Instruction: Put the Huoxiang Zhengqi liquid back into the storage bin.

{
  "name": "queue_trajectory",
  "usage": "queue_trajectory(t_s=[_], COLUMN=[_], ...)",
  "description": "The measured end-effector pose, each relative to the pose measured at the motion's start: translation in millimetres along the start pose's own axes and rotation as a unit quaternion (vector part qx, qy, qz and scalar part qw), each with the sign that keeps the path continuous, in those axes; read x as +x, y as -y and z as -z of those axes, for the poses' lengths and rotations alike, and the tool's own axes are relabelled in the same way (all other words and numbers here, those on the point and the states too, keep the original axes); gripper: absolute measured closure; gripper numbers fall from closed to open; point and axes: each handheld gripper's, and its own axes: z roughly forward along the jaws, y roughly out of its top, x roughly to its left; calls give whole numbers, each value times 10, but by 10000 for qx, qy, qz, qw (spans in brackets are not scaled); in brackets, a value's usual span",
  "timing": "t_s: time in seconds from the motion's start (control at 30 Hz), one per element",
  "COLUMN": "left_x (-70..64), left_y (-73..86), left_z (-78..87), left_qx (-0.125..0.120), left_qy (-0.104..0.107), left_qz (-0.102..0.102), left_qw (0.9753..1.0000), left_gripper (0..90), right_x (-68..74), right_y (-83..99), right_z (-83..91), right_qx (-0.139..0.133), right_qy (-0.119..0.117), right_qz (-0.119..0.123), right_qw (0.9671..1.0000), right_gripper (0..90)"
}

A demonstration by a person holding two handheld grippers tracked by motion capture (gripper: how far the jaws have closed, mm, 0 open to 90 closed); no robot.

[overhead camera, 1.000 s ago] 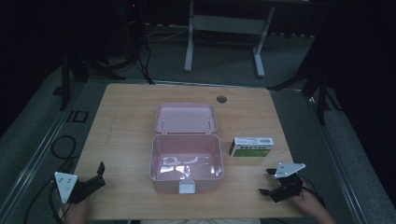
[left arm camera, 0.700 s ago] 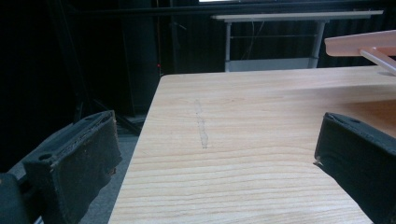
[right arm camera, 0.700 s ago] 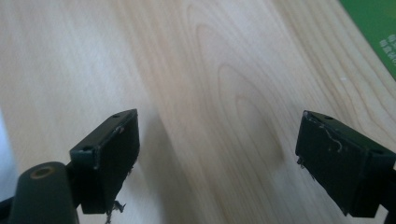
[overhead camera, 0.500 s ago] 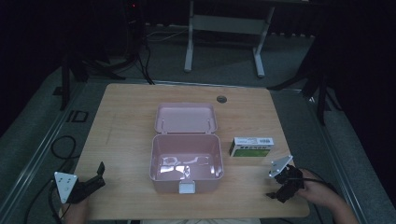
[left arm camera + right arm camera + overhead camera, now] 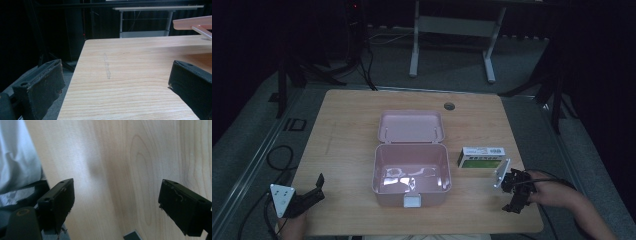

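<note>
- A pale wooden table (image 5: 347, 130) takes up the middle of the high view, with dark floor and the legs of a metal stand behind it.
- A pink plastic box (image 5: 411, 172) sits open at the table's centre. Its lid (image 5: 411, 126) lies flat on the far side of it, and a white latch (image 5: 413, 201) faces the person.
- The inside of the box shows only shiny reflections; whether anything lies in it is unclear.
- A small green and white carton (image 5: 481, 157) lies flat just right of the box, apart from it.
- The right gripper (image 5: 515, 200) is held above the near right part of the table, just in front of the carton, not touching it. It points downward at the wood. In the right gripper view its jaws stand wide apart, with nothing between them but bare table.
- The left gripper (image 5: 314, 190) rests at the near left corner of the table, well apart from the box. Its jaws are also spread wide and hold nothing.
- A small round hole (image 5: 449, 106) sits near the table's far edge.
</note>
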Motion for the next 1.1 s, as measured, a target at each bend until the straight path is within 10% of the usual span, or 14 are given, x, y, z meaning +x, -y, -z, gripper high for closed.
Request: queue_trajectory(t_s=[0.4,1.1], left_x=[3,7], left_y=[1,2], left_z=[1,1], left_qx=[-14,-26], left_qy=[26,53], left_qz=[17,35], left_qw=[10000,10000], left_gripper=[2,2], right_x=[43,-557], right_y=[-285,-637], right_z=[283,761], right_qx=[-19,-57], right_qy=[75,680], right_qz=[667,717], right_qw=[9977,9951], right_gripper=[115,196])
